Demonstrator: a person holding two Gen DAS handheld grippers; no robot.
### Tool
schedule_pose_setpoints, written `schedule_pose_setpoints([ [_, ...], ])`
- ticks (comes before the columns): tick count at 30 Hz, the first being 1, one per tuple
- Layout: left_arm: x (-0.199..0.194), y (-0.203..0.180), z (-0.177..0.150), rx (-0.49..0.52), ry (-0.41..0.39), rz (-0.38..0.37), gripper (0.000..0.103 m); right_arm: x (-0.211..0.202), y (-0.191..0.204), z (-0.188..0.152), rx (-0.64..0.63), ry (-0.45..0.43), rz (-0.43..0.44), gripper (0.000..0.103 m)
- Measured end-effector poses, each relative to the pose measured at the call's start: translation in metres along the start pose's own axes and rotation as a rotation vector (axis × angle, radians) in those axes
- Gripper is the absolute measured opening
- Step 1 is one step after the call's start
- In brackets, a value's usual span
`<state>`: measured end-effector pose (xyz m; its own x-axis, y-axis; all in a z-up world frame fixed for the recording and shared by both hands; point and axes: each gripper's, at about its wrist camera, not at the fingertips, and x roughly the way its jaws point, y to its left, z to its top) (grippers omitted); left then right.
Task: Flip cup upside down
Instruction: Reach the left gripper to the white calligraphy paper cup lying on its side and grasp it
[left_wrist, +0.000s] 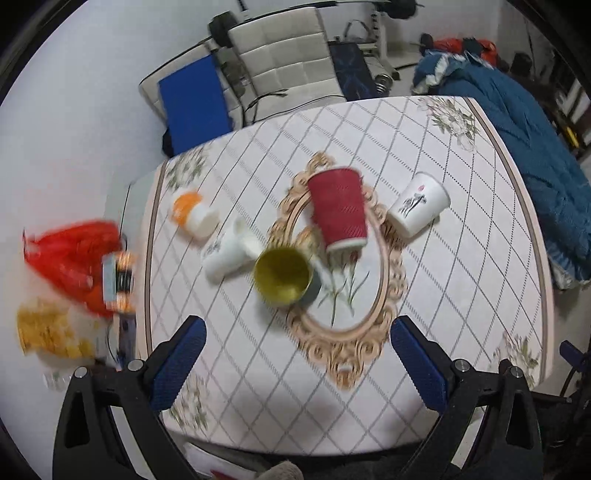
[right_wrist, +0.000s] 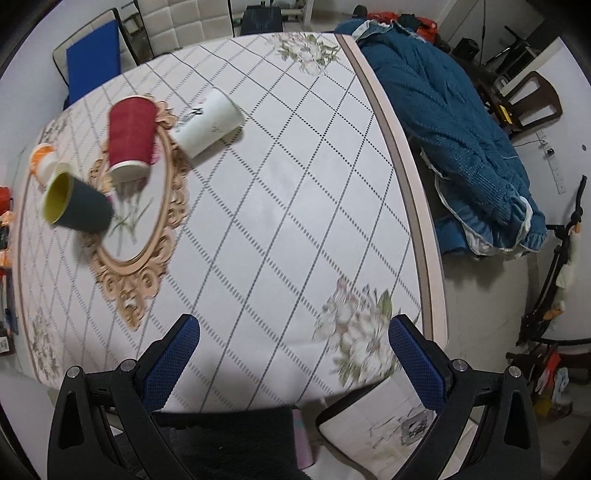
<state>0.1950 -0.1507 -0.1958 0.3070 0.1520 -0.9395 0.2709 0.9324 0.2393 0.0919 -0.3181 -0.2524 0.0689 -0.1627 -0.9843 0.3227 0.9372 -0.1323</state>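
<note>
Several cups stand on the patterned table (left_wrist: 461, 258). A red ribbed cup (left_wrist: 338, 208) (right_wrist: 131, 138) stands upside down. A dark cup with a yellow inside (left_wrist: 284, 275) (right_wrist: 75, 205) stands upright, mouth up. A white cup with a dark print (left_wrist: 419, 203) (right_wrist: 207, 122) is upside down at the right. Another white cup (left_wrist: 232, 253) and a white cup with an orange base (left_wrist: 194, 214) (right_wrist: 44, 160) are at the left. My left gripper (left_wrist: 297, 360) is open and empty above the table's near edge. My right gripper (right_wrist: 293, 356) is open and empty, further right.
An ornate oval frame (left_wrist: 386, 314) is printed mid-table. A red bag (left_wrist: 74, 258) and clutter lie off the left edge. Padded chairs (left_wrist: 288, 59) stand beyond the far edge. A blue quilt (right_wrist: 454, 122) lies to the right of the table.
</note>
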Motion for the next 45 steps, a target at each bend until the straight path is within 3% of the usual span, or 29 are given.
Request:
schedule_pose_setpoints([
  [10, 0.072, -0.071, 0.087, 0.305, 0.063, 0.099, 0.102, 0.060, -0.015, 0.080, -0.054, 0.041, 0.008, 0.103],
  [15, 0.103, -0.101, 0.109, 0.466, 0.097, 0.113, 0.102, 0.084, -0.021, 0.106, -0.052, 0.059, 0.014, 0.103],
  [19, 0.128, -0.121, 0.120, 0.557, 0.150, 0.082, 0.102, 0.102, -0.029, 0.120, -0.039, 0.082, 0.021, 0.103],
  [29, 0.176, -0.161, 0.124, 0.690, 0.267, 0.025, 0.102, 0.130, -0.054, 0.137, 0.018, 0.125, 0.034, 0.103],
  [42, 0.202, -0.190, 0.128, 0.752, 0.282, -0.015, 0.099, 0.147, -0.070, 0.140, 0.039, 0.151, 0.031, 0.103],
  [44, 0.205, -0.192, 0.127, 0.758, 0.279, -0.022, 0.088, 0.150, -0.072, 0.142, 0.040, 0.151, 0.030, 0.103],
  [45, 0.207, -0.194, 0.127, 0.763, 0.285, -0.020, 0.076, 0.150, -0.073, 0.143, 0.040, 0.152, 0.031, 0.103],
])
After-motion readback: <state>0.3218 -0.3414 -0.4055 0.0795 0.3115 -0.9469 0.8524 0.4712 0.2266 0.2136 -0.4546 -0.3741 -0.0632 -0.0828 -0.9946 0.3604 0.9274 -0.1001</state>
